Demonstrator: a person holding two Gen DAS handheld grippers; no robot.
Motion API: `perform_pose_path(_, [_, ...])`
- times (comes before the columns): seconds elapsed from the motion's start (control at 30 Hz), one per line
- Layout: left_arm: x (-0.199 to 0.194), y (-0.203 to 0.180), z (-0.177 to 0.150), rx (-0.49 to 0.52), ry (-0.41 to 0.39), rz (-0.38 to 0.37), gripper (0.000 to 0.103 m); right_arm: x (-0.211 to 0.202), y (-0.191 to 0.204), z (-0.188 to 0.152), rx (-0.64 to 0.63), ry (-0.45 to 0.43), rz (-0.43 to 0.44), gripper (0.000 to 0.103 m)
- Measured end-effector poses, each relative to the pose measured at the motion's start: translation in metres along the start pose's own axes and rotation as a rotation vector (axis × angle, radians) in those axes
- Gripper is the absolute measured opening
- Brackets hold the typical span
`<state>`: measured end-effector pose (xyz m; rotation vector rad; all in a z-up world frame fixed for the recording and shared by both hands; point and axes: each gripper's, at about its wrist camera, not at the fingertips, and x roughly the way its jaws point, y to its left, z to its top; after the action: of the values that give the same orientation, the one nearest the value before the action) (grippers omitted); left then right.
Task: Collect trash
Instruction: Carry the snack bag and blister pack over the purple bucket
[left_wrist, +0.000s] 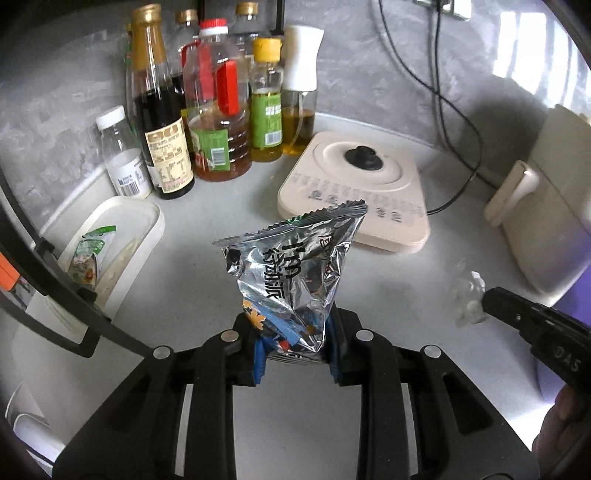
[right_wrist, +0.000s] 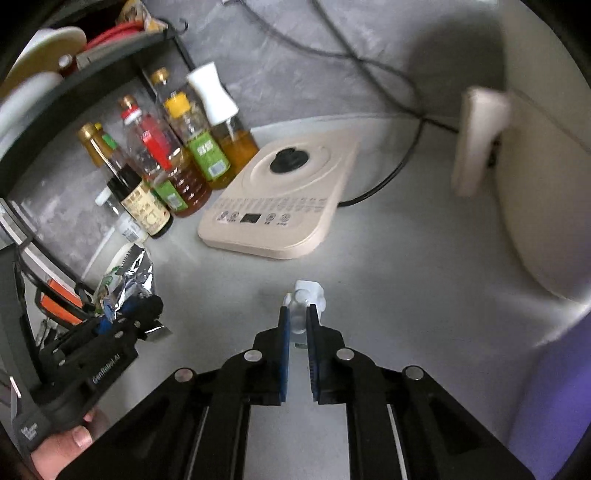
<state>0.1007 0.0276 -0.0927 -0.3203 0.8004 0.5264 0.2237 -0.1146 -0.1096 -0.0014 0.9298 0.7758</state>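
A crinkled silver snack bag (left_wrist: 291, 273) with black print stands up between the blue pads of my left gripper (left_wrist: 297, 354), which is shut on its lower end above the grey counter. The same bag (right_wrist: 131, 277) and left gripper (right_wrist: 142, 308) show at the left of the right wrist view. My right gripper (right_wrist: 297, 325) is shut on a small clear plastic piece (right_wrist: 301, 310) with a white end, low over the counter. In the left wrist view that clear piece (left_wrist: 467, 299) sits at the tip of the right gripper (left_wrist: 491, 299).
Several oil and sauce bottles (left_wrist: 218, 110) stand at the back left. A beige appliance base (left_wrist: 354, 192) with a black knob lies behind the bag, its cord running back. A white lidded container (left_wrist: 114, 243) with a wrapper sits left. A cream appliance (left_wrist: 546, 206) stands right.
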Motion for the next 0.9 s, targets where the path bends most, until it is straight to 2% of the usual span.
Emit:
perform_pose_path(0.13, [-0.007,-0.001,-0.003,0.017,-0.003,-0.018,0.026,-0.02,-0.004,-0.006,0.023,-0.038,-0.021,0.01])
perform_pose_path(0.27, [-0.011,-0.002,0.0,0.024,-0.019,-0.026,0.026,-0.027,-0.009,-0.009,0.041,-0.041,-0.033,0.01])
perform_pose_path(0.53, [-0.02,-0.001,-0.001,0.009,-0.05,-0.04,0.026,-0.045,0.003,-0.008,0.005,-0.09,-0.018,0.01])
perform_pose_path(0.7, [-0.037,-0.008,0.004,0.027,-0.09,-0.069,0.026,-0.073,0.012,-0.008,-0.019,-0.168,-0.027,0.01])
perform_pose_path(0.9, [-0.056,-0.027,0.016,0.058,-0.142,-0.124,0.026,-0.111,0.013,-0.006,-0.033,-0.265,-0.078,0.01])
